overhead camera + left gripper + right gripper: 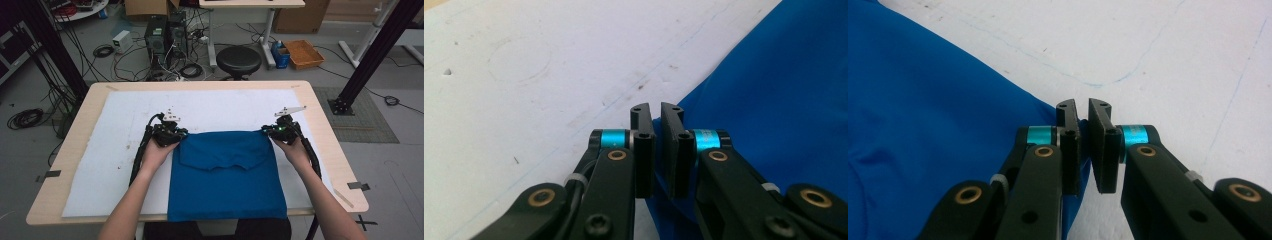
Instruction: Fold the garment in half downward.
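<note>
The blue garment [227, 175] lies folded on the white mat [115, 150], its near edge at the table front. My left gripper [176, 134] clamps its far left corner; my right gripper [272, 131] clamps its far right corner, jaws nearly together on cloth.

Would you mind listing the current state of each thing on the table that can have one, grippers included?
Blue garment: folded, lying flat on the mat, its near edge hanging over the table's front edge.
Left gripper: jaws nearly closed, pinching the garment's far left corner.
Right gripper: jaws nearly closed, pinching the garment's far right corner.
White mat: spread flat on the table, faintly marked.
</note>
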### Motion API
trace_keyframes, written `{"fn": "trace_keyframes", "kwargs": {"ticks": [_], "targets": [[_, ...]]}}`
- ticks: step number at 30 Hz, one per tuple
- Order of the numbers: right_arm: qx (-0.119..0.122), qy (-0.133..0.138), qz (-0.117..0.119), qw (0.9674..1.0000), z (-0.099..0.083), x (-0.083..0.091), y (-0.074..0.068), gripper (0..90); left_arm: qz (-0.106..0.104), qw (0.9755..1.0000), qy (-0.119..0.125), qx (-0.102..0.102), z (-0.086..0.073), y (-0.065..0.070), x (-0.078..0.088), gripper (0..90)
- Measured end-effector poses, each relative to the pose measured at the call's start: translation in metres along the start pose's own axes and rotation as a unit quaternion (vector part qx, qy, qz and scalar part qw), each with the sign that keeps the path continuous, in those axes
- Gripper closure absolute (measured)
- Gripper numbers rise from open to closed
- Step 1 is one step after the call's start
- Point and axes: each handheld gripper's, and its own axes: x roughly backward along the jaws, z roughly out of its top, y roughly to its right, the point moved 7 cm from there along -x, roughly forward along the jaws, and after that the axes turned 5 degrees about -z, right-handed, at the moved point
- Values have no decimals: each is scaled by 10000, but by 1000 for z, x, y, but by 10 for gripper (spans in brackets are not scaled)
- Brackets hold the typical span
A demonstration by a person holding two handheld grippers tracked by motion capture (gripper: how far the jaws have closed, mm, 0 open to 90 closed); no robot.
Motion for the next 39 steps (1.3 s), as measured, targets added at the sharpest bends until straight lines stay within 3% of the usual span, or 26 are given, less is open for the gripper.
{"fn": "trace_keyframes", "kwargs": {"ticks": [5, 10, 13, 17, 19, 21, 23, 29, 32, 39], "targets": [[8, 11, -77, 10000, 0, -6, 5, 842, 65, 9999, 28, -140, 7, -5, -5, 844], [-32, 25, -63, 10000, -1, -9, 8, 838, 97, 9999, -78, -51, 1, -8, -12, 834], [17, 21, -96, 10000, -1, -7, 6, 786, 339, 9994, -55, 12, 4, -9, -5, 686], [-20, 246, -181, 9995, 3, 9, 6, 715, 310, 9992, 177, 151, 9, -3, 15, 604], [-84, 326, -251, 9991, 4, 20, 4, 673, 352, 9981, 471, 179, 7, 6, 29, 605], [-132, 548, -293, 9980, 2, 33, -2, 671, 327, 9980, 470, 266, 0, 14, 36, 605], [-154, 591, -326, 9976, -6, 45, -8, 666, 365, 9983, 347, 292, -15, 25, 42, 606], [-590, 531, -259, 9965, -39, 58, -26, 638, 319, 9967, 219, 713, -42, 47, 43, 607], [-792, 353, -199, 9960, -52, 56, -33, 638, 241, 9958, 187, 865, -45, 51, 40, 612], [-733, -5, -260, 9970, -58, 35, -37, 650, 152, 9956, 52, 923, -47, 54, 30, 680]]}}
